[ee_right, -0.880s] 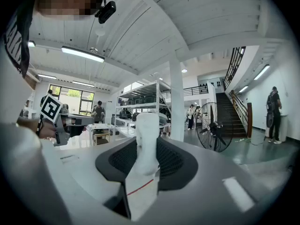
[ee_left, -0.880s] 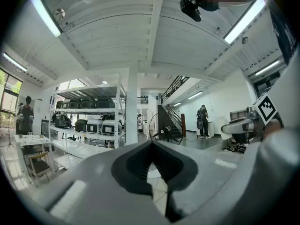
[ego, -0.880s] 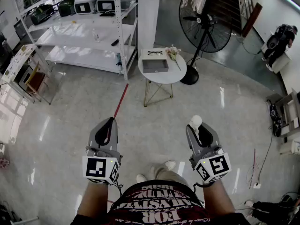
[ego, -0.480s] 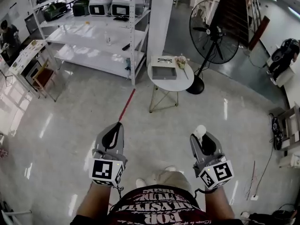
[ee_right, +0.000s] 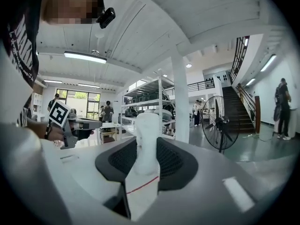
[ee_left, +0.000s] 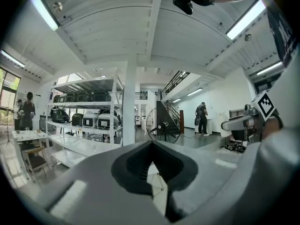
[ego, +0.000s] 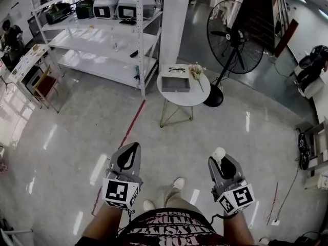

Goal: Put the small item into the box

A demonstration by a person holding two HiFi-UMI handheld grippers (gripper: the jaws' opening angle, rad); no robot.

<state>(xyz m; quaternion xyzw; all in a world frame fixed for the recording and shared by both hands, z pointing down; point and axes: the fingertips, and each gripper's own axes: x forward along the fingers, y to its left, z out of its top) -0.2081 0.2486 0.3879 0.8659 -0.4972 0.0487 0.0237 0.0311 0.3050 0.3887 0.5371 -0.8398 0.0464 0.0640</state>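
Right gripper (ego: 222, 160): jaws clamped on small white rounded item (ee_right: 147, 130), tip poking out past them.
Left gripper (ego: 132, 150): jaws together, nothing between.
Grey rectangular box (ego: 175, 84): on round white table (ego: 199, 94), well apart from both grippers.

Round white table (ego: 199, 94) on thin metal legs, standing on a polished pale floor (ego: 66, 137) marked with a red line (ego: 131, 124). On the tabletop: an open grey box (ego: 176, 84) at centre-left, a pair of glasses (ego: 177, 69) just behind it, and flowers (ego: 196, 71) beside the box to its right.
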